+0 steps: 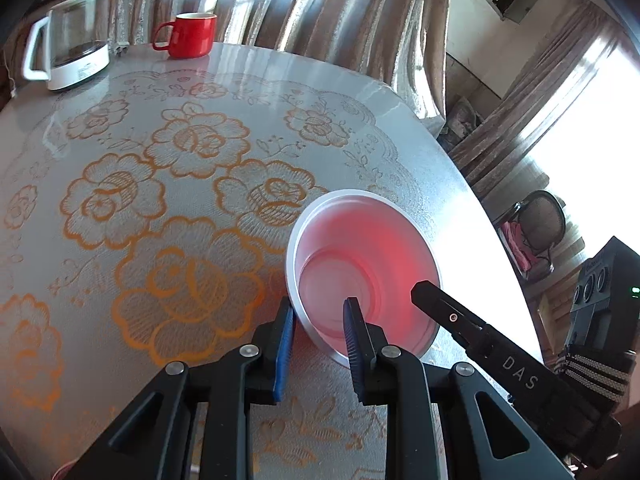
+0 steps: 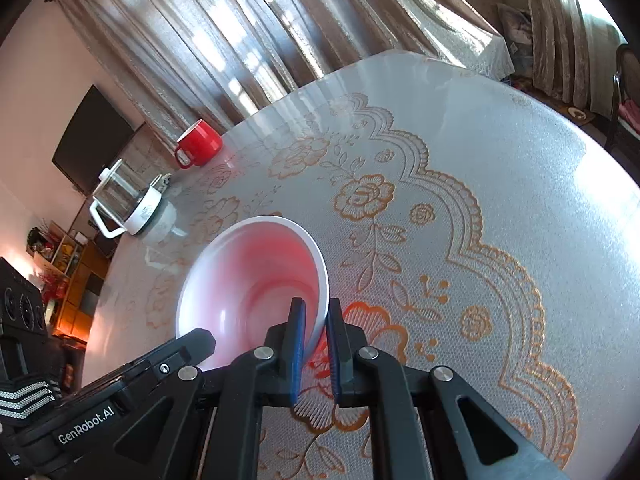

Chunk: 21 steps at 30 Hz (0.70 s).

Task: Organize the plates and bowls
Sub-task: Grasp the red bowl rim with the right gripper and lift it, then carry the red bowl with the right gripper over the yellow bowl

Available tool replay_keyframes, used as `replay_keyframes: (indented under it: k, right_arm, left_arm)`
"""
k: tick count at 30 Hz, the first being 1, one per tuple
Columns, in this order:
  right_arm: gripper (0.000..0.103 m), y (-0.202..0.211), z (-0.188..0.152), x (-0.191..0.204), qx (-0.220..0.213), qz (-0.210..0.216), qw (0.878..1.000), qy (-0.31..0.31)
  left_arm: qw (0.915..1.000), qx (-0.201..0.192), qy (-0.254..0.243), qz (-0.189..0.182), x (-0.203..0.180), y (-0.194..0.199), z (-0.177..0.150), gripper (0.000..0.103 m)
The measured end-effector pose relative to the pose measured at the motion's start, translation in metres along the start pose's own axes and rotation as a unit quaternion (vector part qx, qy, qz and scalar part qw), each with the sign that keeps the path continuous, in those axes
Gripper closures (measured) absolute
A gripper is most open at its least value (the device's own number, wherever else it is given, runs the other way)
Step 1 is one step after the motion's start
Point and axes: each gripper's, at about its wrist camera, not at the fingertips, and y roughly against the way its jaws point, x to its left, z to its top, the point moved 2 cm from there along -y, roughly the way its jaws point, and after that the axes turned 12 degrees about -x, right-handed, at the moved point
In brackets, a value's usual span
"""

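A pink bowl (image 1: pixel 360 264) with a white rim is held tilted above the table. It also shows in the right wrist view (image 2: pixel 248 280). My left gripper (image 1: pixel 320 312) straddles the bowl's near rim, one blue pad outside and one inside, closed on the wall. My right gripper (image 2: pixel 316 316) grips the opposite rim the same way, one pad inside and one outside. The right gripper's finger shows in the left wrist view (image 1: pixel 440 304) at the bowl's right edge. The left gripper's finger shows in the right wrist view (image 2: pixel 180 352).
The round table (image 1: pixel 120 280) has a white cloth with orange flowers. A red mug (image 1: pixel 190 34) and a glass kettle (image 1: pixel 72 40) stand at its far edge. Curtains hang behind. A chair (image 1: pixel 536 232) stands to the right of the table.
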Motion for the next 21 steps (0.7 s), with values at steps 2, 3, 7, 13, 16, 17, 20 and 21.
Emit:
replay_keyframes:
  k: [2, 3, 7, 13, 16, 17, 20, 21]
  right_arm:
    - [0.094, 0.004, -0.004, 0.005, 0.001, 0.006, 1.0, 0.003]
    - [0.094, 0.006, -0.006, 0.008, 0.002, 0.009, 1.0, 0.006]
    - [0.094, 0.016, -0.013, 0.024, 0.003, 0.025, 1.0, 0.012]
    - [0.094, 0.035, -0.024, 0.054, 0.0, 0.055, 0.998, 0.03]
    - [0.094, 0.044, -0.031, 0.072, 0.0, 0.072, 0.996, 0.043]
    - [0.094, 0.047, -0.033, 0.078, 0.0, 0.077, 0.996, 0.048]
    - [0.094, 0.056, -0.043, 0.094, 0.002, 0.094, 0.994, 0.058]
    - [0.094, 0.059, -0.046, 0.1, 0.003, 0.099, 0.993, 0.061]
  left_arm:
    - [1.0, -0.004, -0.002, 0.008, 0.002, 0.009, -0.003, 0.079]
    - [0.9999, -0.007, -0.003, 0.012, 0.004, 0.014, -0.003, 0.079]
    - [0.9995, -0.023, 0.001, 0.024, 0.01, 0.039, -0.006, 0.079]
    - [0.9977, -0.053, 0.0, 0.041, 0.021, 0.084, -0.012, 0.079]
    - [0.9962, -0.068, 0.003, 0.053, 0.03, 0.109, -0.017, 0.079]
    - [0.9958, -0.073, 0.004, 0.055, 0.033, 0.115, -0.019, 0.079]
    - [0.9945, -0.085, 0.011, 0.061, 0.045, 0.137, -0.025, 0.079]
    - [0.9939, -0.089, 0.013, 0.063, 0.049, 0.145, -0.027, 0.079]
